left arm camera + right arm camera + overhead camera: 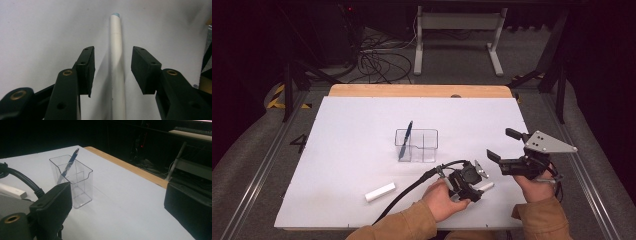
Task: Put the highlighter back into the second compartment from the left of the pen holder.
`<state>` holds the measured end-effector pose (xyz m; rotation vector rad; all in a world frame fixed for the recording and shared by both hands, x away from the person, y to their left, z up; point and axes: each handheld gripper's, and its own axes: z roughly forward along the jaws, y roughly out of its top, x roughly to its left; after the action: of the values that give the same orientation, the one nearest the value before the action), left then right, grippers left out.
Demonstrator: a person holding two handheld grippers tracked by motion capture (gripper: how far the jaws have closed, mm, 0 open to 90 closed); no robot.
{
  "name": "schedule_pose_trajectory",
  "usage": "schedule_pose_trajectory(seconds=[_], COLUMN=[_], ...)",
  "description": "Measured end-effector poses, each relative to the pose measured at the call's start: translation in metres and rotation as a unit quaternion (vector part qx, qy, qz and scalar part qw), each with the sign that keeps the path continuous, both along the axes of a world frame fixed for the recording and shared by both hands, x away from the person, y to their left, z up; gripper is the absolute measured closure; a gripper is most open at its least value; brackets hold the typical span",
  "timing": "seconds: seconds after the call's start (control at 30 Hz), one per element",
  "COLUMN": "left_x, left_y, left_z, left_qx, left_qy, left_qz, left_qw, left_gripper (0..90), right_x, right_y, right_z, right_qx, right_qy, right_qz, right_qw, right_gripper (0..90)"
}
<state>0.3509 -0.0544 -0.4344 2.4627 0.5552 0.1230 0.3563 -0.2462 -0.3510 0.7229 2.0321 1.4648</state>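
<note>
Straddling a white marker (117, 62) near the table's (342, 135) front edge, the left tongs (476, 186) stand open (not yet gripping); right tongs (498, 145) open, idle; one pen (405, 140) already in the holder (417, 146).

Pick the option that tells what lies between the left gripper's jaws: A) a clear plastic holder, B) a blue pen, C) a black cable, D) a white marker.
D: in the left gripper view a white marker lies on the table between the pads of the left gripper, with a gap on each side.

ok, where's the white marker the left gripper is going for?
White marker lies on the table between the left gripper pads, untouched; high view: near front edge, right of centre.
</note>
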Motion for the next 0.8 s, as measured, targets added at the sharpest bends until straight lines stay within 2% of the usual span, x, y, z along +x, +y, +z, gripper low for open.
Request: schedule_pose_trajectory(seconds=[0.27, 0.5, 0.63, 0.7, 0.8], left_x=[0.000, 0.001, 0.001, 0.001, 0.001], left_y=[-0.003, -0.006, -0.009, -0.010, -0.011], left_z=[-0.002, -0.005, -0.007, -0.007, -0.007], left_qx=[0.013, 0.023, 0.029, 0.033, 0.034], left_qy=[0.000, -0.003, 0.008, 0.001, 0.005], left_qz=[-0.001, 0.009, 0.016, 0.015, 0.022], left_qw=[0.9999, 0.9997, 0.9994, 0.9994, 0.9992], left_gripper=[61.4, 67.5, 70.0, 71.6, 73.6], right_x=[0.000, 0.000, 0.000, 0.000, 0.000], right_y=[0.000, 0.001, 0.001, 0.001, 0.002], right_z=[0.000, -0.001, -0.001, -0.001, -0.001], right_qx=[-0.001, -0.002, -0.002, -0.003, -0.003], right_qy=[0.000, 0.000, 0.001, 0.001, 0.002], right_qz=[0.003, 0.005, 0.006, 0.006, 0.007], right_qw=[1.0000, 1.0000, 1.0000, 1.0000, 1.0000], right_gripper=[8.5, 8.5, 8.5, 8.5, 8.5])
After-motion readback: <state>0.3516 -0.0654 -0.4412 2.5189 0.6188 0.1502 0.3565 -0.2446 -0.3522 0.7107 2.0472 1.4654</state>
